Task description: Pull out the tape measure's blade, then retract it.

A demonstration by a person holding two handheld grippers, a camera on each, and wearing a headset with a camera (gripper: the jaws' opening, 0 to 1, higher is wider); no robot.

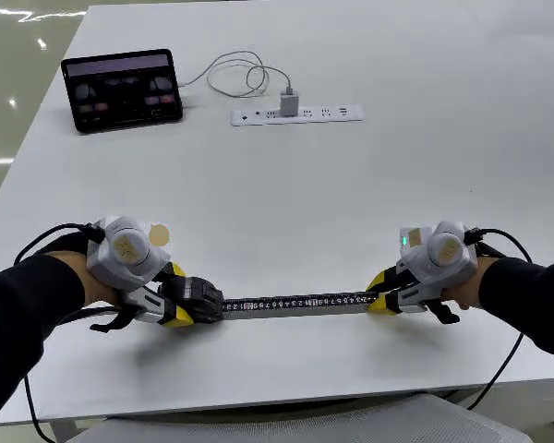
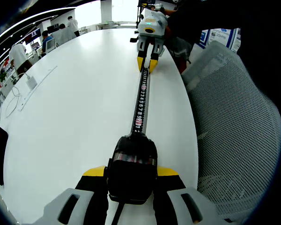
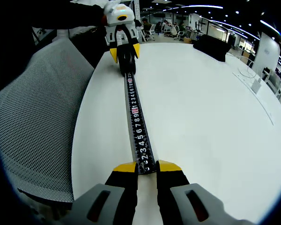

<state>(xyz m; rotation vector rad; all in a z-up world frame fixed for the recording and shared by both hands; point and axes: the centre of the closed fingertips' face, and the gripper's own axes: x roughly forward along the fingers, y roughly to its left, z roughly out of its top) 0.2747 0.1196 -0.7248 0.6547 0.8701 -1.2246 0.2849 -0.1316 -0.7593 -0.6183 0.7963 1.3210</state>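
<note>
Table (image 1: 305,185), 1 tape measure (image 1: 291,303) — 2 tongs (image 1: 181,295) (image 1: 379,294) clamped

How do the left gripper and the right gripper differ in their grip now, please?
The left gripper clamps the tape measure's black case; the right gripper pinches the end of the blade. The left gripper's jaws stand wide around the case; the right gripper's sit nearly together. Both have yellow-tipped jaws and face each other along the blade.

Right gripper (image 3: 146,168) pinching blade (image 3: 136,117) tip, case (image 3: 126,65) apparently in left gripper (image 3: 125,54)
</note>
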